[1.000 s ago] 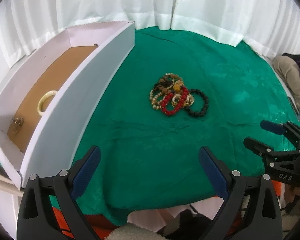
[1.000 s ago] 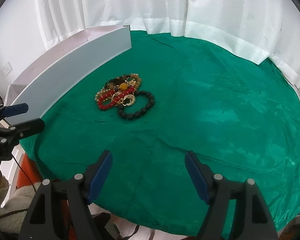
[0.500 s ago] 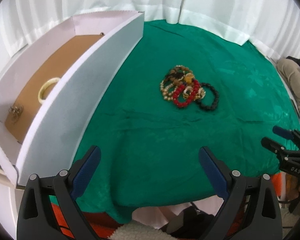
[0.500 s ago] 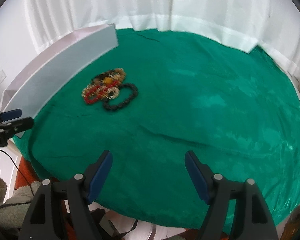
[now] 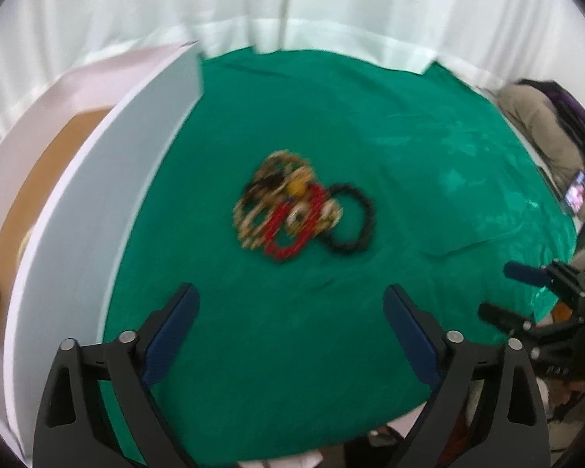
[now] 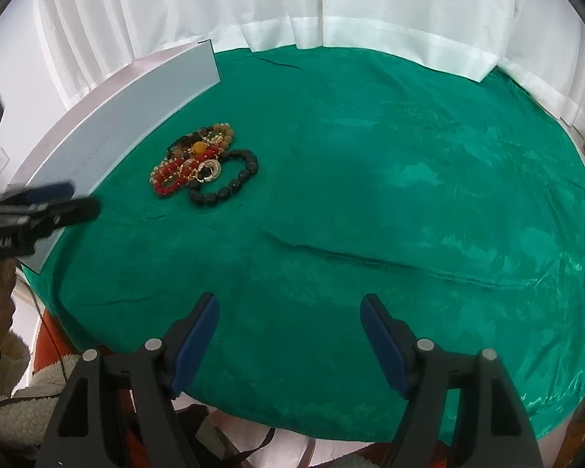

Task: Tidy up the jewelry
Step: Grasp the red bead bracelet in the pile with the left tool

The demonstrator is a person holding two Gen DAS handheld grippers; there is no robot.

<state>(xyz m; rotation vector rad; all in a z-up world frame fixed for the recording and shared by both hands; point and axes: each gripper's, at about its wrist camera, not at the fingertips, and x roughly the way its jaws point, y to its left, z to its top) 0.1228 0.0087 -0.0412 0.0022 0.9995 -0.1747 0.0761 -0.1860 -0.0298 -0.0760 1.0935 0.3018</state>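
Observation:
A pile of bead bracelets [image 5: 292, 210] lies on the green cloth: red beads [image 5: 288, 230], black beads [image 5: 351, 226], brown and gold ones. The pile also shows in the right wrist view [image 6: 204, 165]. A white box [image 5: 97, 202] with a brown floor stands to its left, and its wall shows in the right wrist view [image 6: 128, 117]. My left gripper [image 5: 292, 323] is open and empty, short of the pile. My right gripper [image 6: 290, 331] is open and empty over the cloth's near edge. Each gripper shows in the other's view, the left [image 6: 46, 206] and the right [image 5: 526, 296].
The green cloth [image 6: 409, 195] covers a round table and has a long crease in front of the right gripper. White curtains [image 6: 292, 0] hang behind. A seated person with a phone [image 5: 577, 195] is at the far right.
My left gripper has moved forward toward the pile and lower, so the box's inside is mostly out of sight. The right view has shifted; the left gripper reaches further into it.

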